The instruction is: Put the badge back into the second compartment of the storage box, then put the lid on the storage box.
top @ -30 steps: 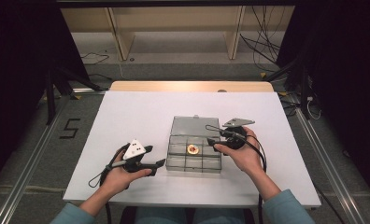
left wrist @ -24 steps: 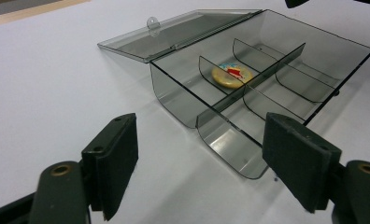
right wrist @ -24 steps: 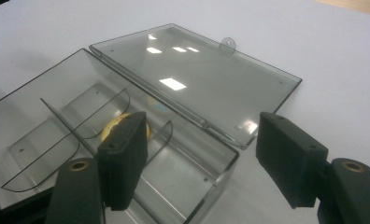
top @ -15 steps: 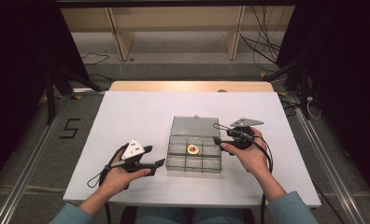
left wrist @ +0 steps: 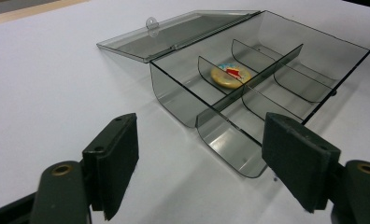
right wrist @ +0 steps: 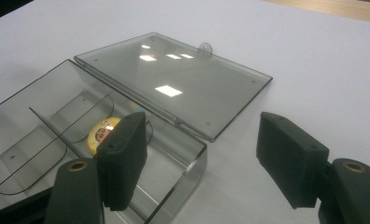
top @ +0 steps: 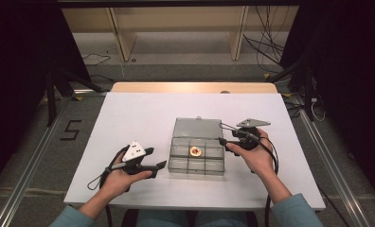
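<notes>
The box [top: 196,152] lies mid-worktop [top: 143,118], lid [top: 198,127] flat behind, badge [top: 195,151] in a middle compartment. Both tools — left [top: 158,165], right [top: 222,134] — gape empty beside it, leaving the compartments reachable.

A white table top [top: 143,118] covers most of the work area, and a strip of pale wood [top: 190,87] shows along its far edge. Beyond it stands a light wooden shelf frame [top: 176,28] with 2 uprights. Black cables [top: 266,45] lie on the grey floor [top: 176,71] behind the table. A black mark shaped like a 5 [top: 72,130] sits on the floor at the left, beside a metal rail [top: 31,170].
</notes>
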Action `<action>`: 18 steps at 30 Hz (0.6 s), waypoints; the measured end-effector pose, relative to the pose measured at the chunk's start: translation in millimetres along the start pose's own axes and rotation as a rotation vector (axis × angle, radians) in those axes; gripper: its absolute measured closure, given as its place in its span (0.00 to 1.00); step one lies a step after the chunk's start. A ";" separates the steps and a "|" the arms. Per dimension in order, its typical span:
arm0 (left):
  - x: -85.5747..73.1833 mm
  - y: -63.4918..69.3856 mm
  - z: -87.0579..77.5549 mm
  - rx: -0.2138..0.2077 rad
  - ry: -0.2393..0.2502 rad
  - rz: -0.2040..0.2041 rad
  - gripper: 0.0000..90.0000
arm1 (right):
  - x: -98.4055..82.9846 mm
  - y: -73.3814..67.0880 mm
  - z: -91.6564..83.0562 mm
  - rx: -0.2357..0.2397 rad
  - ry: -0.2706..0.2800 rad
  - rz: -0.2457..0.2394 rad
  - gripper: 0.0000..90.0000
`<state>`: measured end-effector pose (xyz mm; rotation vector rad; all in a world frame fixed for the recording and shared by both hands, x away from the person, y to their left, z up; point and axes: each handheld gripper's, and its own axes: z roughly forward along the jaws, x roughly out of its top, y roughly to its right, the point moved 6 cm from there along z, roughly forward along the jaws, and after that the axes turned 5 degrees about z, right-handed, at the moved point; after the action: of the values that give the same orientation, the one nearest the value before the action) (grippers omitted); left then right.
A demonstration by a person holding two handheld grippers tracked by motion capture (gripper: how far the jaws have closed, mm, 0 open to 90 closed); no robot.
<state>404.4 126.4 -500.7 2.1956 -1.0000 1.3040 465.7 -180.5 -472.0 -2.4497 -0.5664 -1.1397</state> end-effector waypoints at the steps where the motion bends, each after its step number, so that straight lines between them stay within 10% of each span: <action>1: -0.1 -0.1 0.2 0.000 -0.001 0.000 0.30 | 0.1 0.5 -0.4 0.000 -0.001 0.000 0.38; 18: 4.9 -16.2 9.3 0.034 -0.014 -0.065 0.33 | 2.4 13.9 2.4 -0.020 0.000 0.060 0.41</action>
<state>423.4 129.4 -500.6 2.2462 -0.9099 1.2876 475.7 -190.7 -473.9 -2.4668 -0.4802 -1.1262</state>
